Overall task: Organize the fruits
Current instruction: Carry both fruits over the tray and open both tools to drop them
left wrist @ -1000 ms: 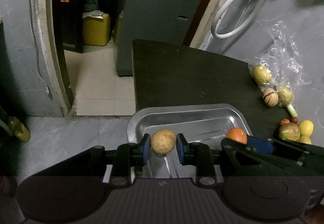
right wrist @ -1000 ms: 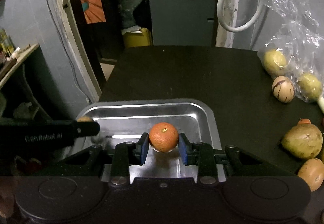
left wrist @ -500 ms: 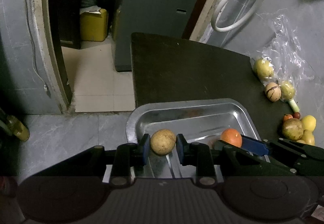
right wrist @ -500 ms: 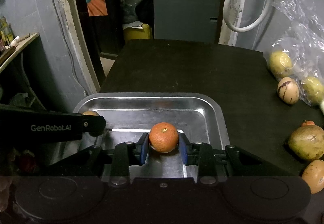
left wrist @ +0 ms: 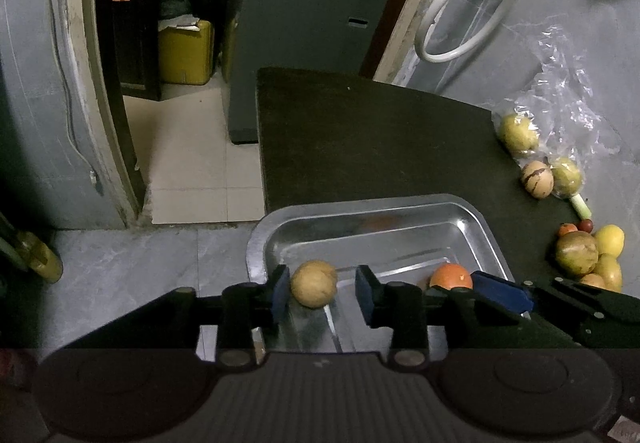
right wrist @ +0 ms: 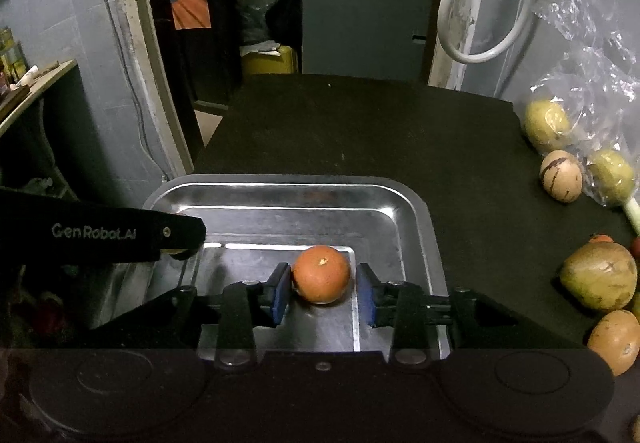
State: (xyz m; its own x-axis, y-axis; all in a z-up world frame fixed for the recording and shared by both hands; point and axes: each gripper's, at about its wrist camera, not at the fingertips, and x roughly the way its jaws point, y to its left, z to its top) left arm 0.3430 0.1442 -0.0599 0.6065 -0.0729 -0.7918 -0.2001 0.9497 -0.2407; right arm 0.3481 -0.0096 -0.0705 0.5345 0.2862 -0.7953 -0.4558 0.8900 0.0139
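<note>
Both grippers hang low over the shallow, rectangular stainless-steel tray (right wrist: 412, 219) that sits at the near left corner of the black table (right wrist: 400, 131).

The left gripper (left wrist: 322, 289) has let go: its blue pads (left wrist: 280, 289) stand spread, and the round, tan-yellow fruit (left wrist: 313, 283) lies between them on the tray floor, close to the left pad with a clear gap on the right side. It rests in the tray's near left part.

The right gripper (right wrist: 322, 289) is likewise released. The round orange citrus fruit (right wrist: 321, 273) sits on the tray floor between its blue pads (right wrist: 280, 289); a thin gap shows on the right, while on the left I cannot tell whether the pad touches the peel. In the left wrist view the same orange fruit (left wrist: 451, 275) shows in the tray's near right part, just beside the right gripper's blue pad (left wrist: 500, 289).

Along the right edge of the table lie the other fruits: a crumpled clear plastic bag (right wrist: 588, 75) with two yellow-green round fruits (right wrist: 546, 125) in it, a pale striped round fruit (right wrist: 561, 181) touching the bag, and nearer, a large yellow-green fruit (right wrist: 598, 275) with an orange-brown fruit (right wrist: 614, 339) just beside it.

A white hose (right wrist: 480, 3) loops on the far wall.
</note>
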